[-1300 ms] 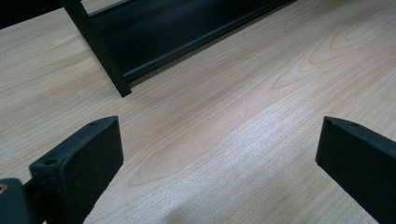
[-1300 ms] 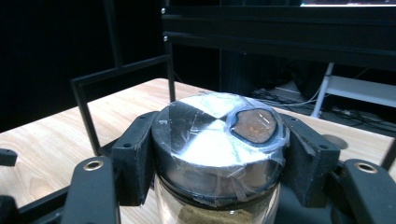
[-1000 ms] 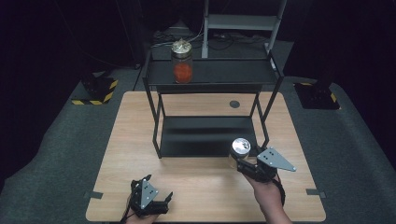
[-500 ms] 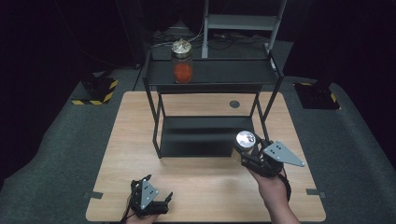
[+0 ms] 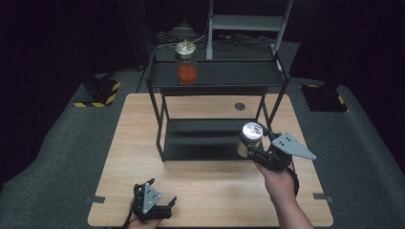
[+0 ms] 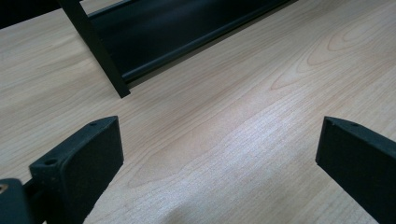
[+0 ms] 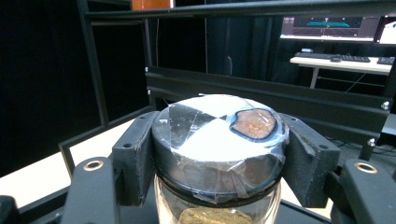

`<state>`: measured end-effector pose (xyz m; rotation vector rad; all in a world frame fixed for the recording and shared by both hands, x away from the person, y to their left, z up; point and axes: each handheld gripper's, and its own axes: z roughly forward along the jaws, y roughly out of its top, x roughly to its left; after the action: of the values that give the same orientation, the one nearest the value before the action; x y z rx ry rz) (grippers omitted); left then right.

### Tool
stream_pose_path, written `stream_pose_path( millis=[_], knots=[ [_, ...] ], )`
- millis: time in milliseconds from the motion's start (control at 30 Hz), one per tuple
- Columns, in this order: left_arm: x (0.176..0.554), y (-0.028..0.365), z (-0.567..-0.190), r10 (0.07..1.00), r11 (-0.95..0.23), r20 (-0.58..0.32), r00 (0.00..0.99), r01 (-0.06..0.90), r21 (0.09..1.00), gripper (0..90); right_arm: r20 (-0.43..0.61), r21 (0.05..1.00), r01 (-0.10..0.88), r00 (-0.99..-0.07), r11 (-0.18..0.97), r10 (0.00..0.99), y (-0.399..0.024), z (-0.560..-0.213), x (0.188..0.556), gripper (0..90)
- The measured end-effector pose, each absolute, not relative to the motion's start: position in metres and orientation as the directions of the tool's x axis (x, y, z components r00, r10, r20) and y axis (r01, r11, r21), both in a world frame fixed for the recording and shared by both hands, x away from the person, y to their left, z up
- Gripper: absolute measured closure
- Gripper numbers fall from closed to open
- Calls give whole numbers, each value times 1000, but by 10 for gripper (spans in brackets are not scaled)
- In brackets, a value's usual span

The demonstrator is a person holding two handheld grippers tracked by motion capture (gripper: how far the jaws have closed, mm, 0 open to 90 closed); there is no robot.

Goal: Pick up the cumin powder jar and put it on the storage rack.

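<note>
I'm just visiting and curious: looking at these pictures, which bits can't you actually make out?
- Held jar: its bottom is cut off by the lower edge of the right gripper view; in the high view it is too small to tell its brownish contents.
- Orange-filled jar on the black shelf: too small in the high view to name its contents.
- Left gripper: the hand holding it is cut off by the bottom edge.

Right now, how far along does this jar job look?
One jar with red contents already stands on the rack's top shelf. The right gripper holds a second jar by its lid, near the lower shelf. It still needs placing. The left gripper waits open.
</note>
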<state>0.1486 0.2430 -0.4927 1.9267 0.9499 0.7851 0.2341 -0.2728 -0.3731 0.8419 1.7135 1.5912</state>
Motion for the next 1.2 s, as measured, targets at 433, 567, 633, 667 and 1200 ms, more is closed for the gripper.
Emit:
stream_pose_path(
  millis=[433,567,633,667,1200],
  knots=[
    [149,246,-493,838,-359,152,524,321,876,11,-32,999,3,-583,42,812,-266,-352,245,345],
    [150,246,-493,837,-361,152,525,321,875,11,-28,1000,-7,-579,30,815,-266,-345,249,346],
    [150,246,-493,837,-360,151,525,321,876,11,-28,1000,-11,-576,27,817,-266,-341,250,346],
    [150,246,-493,837,-359,150,526,321,876,11,-31,1000,-18,-574,25,818,-265,-338,251,346],
    [149,249,-494,838,-347,139,527,319,882,11,-49,997,-73,-553,11,832,-262,-307,262,346]
  ],
)
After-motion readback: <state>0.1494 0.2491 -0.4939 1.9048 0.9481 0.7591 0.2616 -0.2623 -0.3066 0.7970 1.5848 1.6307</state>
